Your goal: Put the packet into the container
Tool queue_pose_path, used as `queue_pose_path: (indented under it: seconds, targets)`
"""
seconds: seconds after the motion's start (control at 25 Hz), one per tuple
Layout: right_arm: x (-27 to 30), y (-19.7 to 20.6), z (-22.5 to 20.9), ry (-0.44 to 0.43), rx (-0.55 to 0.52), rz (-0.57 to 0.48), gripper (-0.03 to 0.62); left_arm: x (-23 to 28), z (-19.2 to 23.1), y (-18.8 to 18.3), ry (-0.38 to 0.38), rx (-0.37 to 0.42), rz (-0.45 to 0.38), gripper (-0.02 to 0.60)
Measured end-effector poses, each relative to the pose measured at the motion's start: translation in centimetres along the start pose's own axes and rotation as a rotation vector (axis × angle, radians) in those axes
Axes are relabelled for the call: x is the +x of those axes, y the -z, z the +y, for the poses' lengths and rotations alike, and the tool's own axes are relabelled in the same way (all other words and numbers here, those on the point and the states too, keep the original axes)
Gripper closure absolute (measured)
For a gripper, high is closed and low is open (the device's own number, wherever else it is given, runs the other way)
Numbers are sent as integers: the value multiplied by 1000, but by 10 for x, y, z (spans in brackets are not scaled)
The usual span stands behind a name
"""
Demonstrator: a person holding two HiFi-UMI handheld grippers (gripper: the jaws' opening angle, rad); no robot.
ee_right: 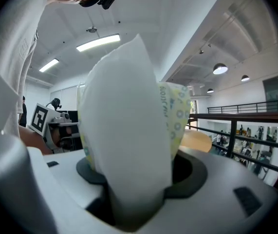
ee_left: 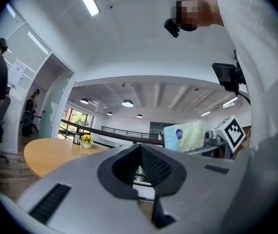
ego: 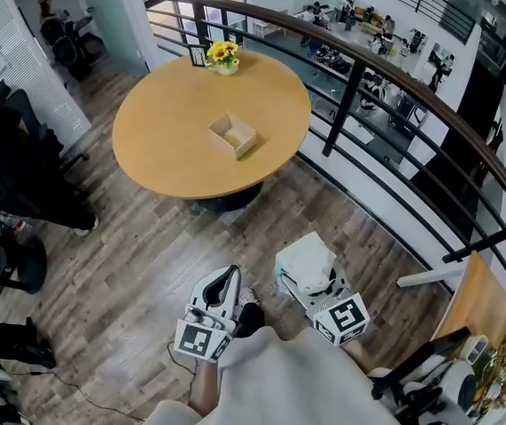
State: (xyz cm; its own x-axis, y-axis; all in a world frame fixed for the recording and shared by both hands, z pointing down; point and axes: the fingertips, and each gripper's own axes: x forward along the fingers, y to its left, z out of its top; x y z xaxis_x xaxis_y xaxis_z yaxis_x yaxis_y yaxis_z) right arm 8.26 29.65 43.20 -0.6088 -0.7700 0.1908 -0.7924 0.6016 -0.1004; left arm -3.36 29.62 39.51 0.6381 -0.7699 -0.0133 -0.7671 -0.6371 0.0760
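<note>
Carrying step: the right gripper (ego: 316, 283) has its fingers clenched on the packet (ee_right: 129, 130), a grip that only its own view shows plainly. The left gripper (ego: 226, 277) fingers are pressed together on nothing. Only the head view shows the container (ego: 232, 135), open on the bench (ego: 164, 158) at twelve o'clock, well apart from the packet. Next, I judge: walk forward, then lower the packet in

Both grippers are held low and close to the body, side by side and pointing forward, with bare forearms below them. The left gripper (ego: 226, 282) is empty; its jaws seem drawn together, though the tips are blurred. The right gripper (ego: 316, 283) has its jaws clamped on the packet (ee_right: 129, 130), which stands upright between them.
</note>
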Motion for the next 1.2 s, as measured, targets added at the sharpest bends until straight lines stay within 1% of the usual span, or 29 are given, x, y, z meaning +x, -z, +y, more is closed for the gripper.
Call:
queue_pose_path:
  seconds: [0.2,0.28,0.36,0.48,0.68,0.92,1.2]
  targets:
    - [54,-25,-8,-5,-10,-6,307,24,56,-16,6,1,-25,577]
    - [71,-34,-10,-11,-25,-11,307,32,72,-18,12,-1,-31,577]
    - [84,-38,-13,-4,-33,-9,307,39,84,-19,21,-2,-31,577]
    - [97,-37,-19,15,-16,7,307,48,97,-20,28,-13,-30,577]
    - [118,-35,-31,25,-11,24,307,60,114,-12,35,-33,-22,577]
    - [153,-29,-48,7,-3,17,307,82,140,-1,22,-29,-16,577]
    - [213,-45,-94,-41,27,4,307,139,185,-12,-24,-4,-3,577]
